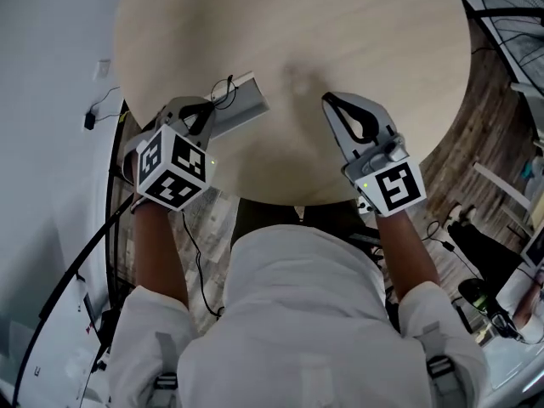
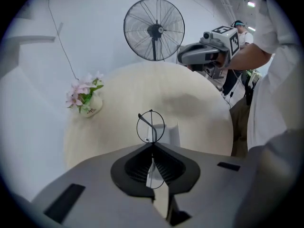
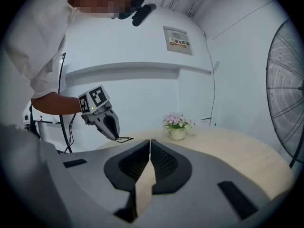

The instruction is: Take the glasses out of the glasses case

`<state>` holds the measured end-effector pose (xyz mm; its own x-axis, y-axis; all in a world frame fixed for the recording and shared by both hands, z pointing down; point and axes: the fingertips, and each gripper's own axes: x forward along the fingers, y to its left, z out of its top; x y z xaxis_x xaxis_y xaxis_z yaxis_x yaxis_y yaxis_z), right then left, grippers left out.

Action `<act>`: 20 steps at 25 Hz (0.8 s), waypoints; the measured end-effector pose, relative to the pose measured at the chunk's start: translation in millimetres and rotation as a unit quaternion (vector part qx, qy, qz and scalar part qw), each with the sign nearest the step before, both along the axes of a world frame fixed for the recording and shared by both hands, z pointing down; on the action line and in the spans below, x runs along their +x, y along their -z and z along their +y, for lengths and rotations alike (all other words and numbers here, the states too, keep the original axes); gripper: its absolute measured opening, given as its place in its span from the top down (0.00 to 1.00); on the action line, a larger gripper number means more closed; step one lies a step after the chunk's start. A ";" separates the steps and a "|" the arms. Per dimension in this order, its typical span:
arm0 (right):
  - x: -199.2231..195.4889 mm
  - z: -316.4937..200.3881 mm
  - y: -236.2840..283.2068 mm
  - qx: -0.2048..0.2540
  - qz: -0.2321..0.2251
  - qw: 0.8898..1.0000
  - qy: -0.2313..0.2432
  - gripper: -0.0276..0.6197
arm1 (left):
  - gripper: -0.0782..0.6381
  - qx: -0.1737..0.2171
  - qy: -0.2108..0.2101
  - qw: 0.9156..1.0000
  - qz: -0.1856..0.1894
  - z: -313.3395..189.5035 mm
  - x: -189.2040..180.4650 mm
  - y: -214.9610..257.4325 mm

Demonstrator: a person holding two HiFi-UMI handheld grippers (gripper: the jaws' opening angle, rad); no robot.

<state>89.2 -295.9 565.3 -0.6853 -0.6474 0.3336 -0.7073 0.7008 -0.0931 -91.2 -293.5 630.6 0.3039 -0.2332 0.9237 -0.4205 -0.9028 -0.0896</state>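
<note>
- The left tool (image 2: 152,147) has its jaws pinched on the thin wire frame of the glasses (image 2: 151,126). One round lens stands up just past the tips.
- The right tool (image 3: 149,141) has its jaws together with nothing between them. It hangs over the near part of the table (image 1: 340,24), well apart from the left one.
- The glasses case (image 1: 246,104) lies at the table's near left edge, just behind the held glasses. The glasses look lifted off it rather than lying in it — so the main step seems done.
- What is probably left is to carry the glasses clear of the case and set them on bare table.
- I cannot tell whether any part of the frame touches the case. The head view shows only a thin dark loop against it.
- The second lens and the temples are mostly hidden by the jaws. Whether the case has a lid — and how it stands — is not clear.
- Farther out, a small pot of pink flowers (image 2: 86,99) sits near the far rim. A standing fan (image 2: 154,29) is beyond the table.
</note>
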 end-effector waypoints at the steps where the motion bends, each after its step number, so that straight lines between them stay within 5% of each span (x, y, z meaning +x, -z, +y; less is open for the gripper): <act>1: 2.0 0.6 11.4 0.011 0.005 1.000 -0.006 0.92 | 0.85 0.013 0.006 1.000 0.019 -2.1 -0.6 13.8; 4: 14.0 0.1 52.6 0.063 0.014 0.998 -0.020 0.92 | 0.85 0.059 0.030 0.994 0.090 -11.2 -0.8 59.1; 7: 36.5 8.6 90.5 0.099 0.011 0.994 -0.036 0.92 | 0.86 0.099 0.064 0.975 0.190 -12.3 6.4 108.2; 14: 82.7 43.8 157.0 0.145 -0.015 0.987 -0.060 0.92 | 0.86 0.190 0.137 0.894 0.381 19.1 12.7 220.9; 20: 122.0 93.0 198.5 0.165 -0.078 0.981 -0.063 0.92 | 0.86 0.227 0.155 0.838 0.472 80.4 35.2 273.1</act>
<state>211.2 -202.9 366.8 -0.6194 -0.7850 -0.0107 -0.7850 0.6194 0.0103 -56.0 -213.1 357.5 0.7089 -0.6981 0.1011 -0.7053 -0.7004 0.1091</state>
